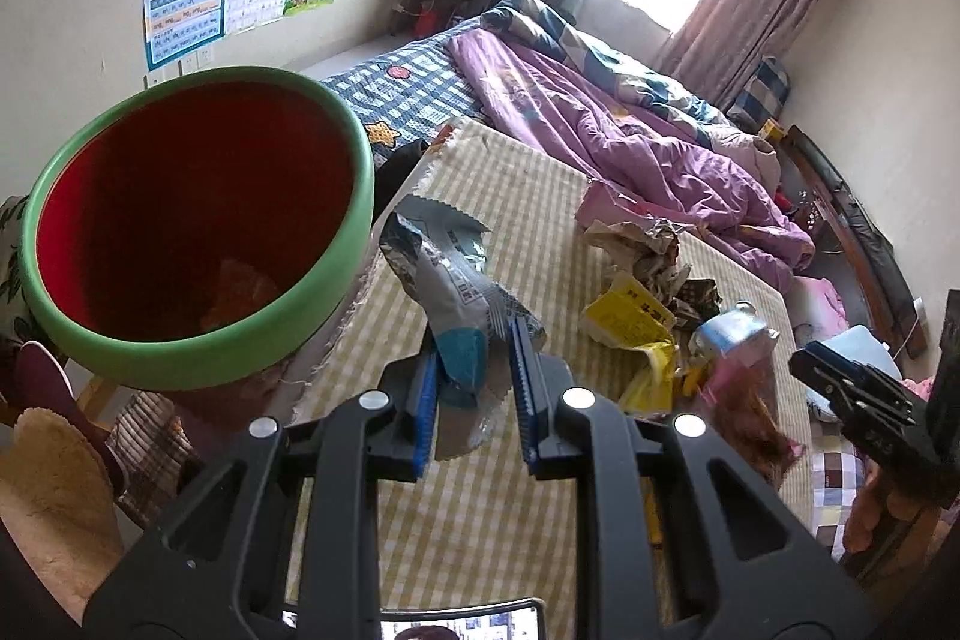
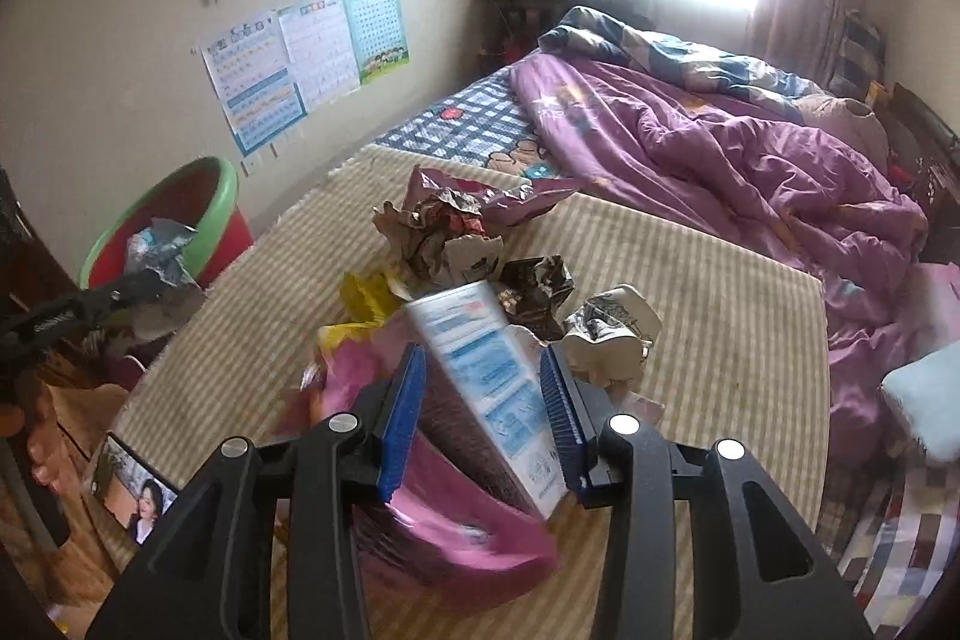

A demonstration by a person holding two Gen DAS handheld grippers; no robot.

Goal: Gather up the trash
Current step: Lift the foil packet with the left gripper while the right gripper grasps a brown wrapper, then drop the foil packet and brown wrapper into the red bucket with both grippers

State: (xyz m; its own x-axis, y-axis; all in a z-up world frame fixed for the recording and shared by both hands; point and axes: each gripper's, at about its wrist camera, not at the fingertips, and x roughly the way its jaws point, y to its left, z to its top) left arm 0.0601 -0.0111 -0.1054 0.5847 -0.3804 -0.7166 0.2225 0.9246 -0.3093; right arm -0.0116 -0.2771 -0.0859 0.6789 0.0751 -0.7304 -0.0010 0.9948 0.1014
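In the left wrist view my left gripper [image 1: 474,358] is shut on a silver-grey snack wrapper [image 1: 441,274] with a blue patch, held up beside the green rim of a red bin [image 1: 198,346]. The right wrist view shows that gripper [image 2: 153,280] and wrapper [image 2: 159,250] in front of the bin [image 2: 222,196]. My right gripper [image 2: 486,382] is shut on a blue-and-white carton [image 2: 480,340], with a pink bag [image 2: 456,508] bunched under it. Behind lie crumpled paper [image 2: 420,226], a yellow wrapper [image 2: 366,298] and more scraps.
The trash lies on a yellow-checked cloth [image 1: 516,184] over a bed. A purple quilt [image 2: 720,148] is heaped at the right. A phone screen [image 2: 135,496] lies at the cloth's near left corner. Posters [image 2: 312,52] hang on the wall behind the bin.
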